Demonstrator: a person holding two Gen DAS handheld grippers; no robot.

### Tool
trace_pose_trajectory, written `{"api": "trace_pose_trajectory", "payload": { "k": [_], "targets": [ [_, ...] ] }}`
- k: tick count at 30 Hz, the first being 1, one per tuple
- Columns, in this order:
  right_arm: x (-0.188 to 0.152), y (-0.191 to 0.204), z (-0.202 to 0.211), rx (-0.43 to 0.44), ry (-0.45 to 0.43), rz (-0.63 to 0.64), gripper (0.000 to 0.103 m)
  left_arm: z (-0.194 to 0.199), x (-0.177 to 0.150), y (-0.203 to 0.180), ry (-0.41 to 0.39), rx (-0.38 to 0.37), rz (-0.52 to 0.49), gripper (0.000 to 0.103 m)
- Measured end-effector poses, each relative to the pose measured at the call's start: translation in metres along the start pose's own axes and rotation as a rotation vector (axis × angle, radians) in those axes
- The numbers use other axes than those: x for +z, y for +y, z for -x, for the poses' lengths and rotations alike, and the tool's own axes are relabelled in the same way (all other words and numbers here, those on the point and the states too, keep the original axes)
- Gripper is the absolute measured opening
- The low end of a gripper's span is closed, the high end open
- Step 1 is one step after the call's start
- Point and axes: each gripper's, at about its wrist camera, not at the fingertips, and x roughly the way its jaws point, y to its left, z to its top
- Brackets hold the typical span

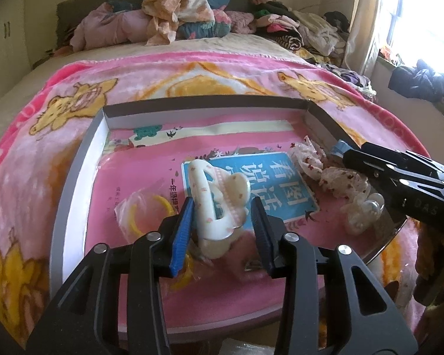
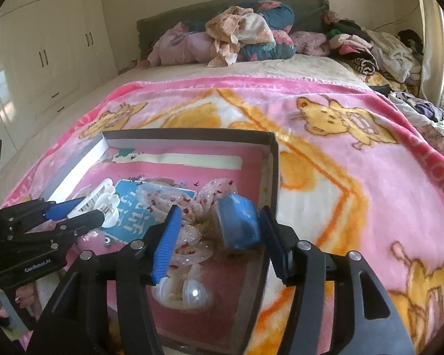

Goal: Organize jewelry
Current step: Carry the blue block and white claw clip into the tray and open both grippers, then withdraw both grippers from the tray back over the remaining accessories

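Observation:
A shallow grey box (image 1: pixel 74 171) lined with a pink book lies on the bed. My left gripper (image 1: pixel 222 230) stands open around a large white hair claw clip (image 1: pixel 213 204), its blue pads close on either side. A bag with a yellow ring (image 1: pixel 145 210) lies left of it. My right gripper (image 2: pixel 219 242) stands open around a blue oval case (image 2: pixel 238 224) beside a sheer dotted bow (image 2: pixel 174 204). A clear pearly clip (image 2: pixel 183 293) lies under the right gripper. The white clip also shows in the right wrist view (image 2: pixel 103 204).
The box sits on a pink cartoon blanket (image 2: pixel 355 162). Piles of clothes and pillows (image 2: pixel 236 38) lie at the head of the bed. White wardrobes (image 2: pixel 44 53) stand at the left, a window (image 1: pixel 429 14) at the right.

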Motion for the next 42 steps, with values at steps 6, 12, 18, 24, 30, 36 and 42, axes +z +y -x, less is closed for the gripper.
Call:
{"api": "trace_pose_trajectory", "payload": {
  "k": [6, 12, 18, 24, 30, 36, 42],
  "targets": [
    [-0.006, -0.004, 0.018, -0.020, -0.031, -0.020, 0.063, 0.013, -0.005, 0.000, -0.029, 0.003, 0.012, 0.045],
    [-0.013, -0.004, 0.039, -0.019, -0.060, -0.041, 0.068, 0.029, -0.009, -0.002, -0.060, 0.011, 0.014, 0.057],
    [-0.021, 0.001, 0.061, -0.018, -0.097, -0.040, 0.069, 0.048, -0.011, -0.003, -0.096, 0.024, 0.006, 0.065],
    [-0.029, 0.011, 0.077, -0.027, -0.127, -0.019, 0.072, 0.065, -0.014, 0.003, -0.126, 0.029, 0.020, 0.072],
    [-0.037, 0.020, 0.090, -0.033, -0.142, 0.000, 0.077, 0.078, -0.022, 0.005, -0.144, 0.026, 0.034, 0.077],
    [-0.046, 0.027, 0.102, -0.031, -0.151, 0.005, 0.077, 0.091, -0.031, 0.004, -0.166, 0.018, 0.039, 0.084],
    [-0.052, 0.031, 0.110, -0.032, -0.161, 0.006, 0.085, 0.099, -0.041, 0.003, -0.174, 0.016, 0.047, 0.088]
  ]
}}
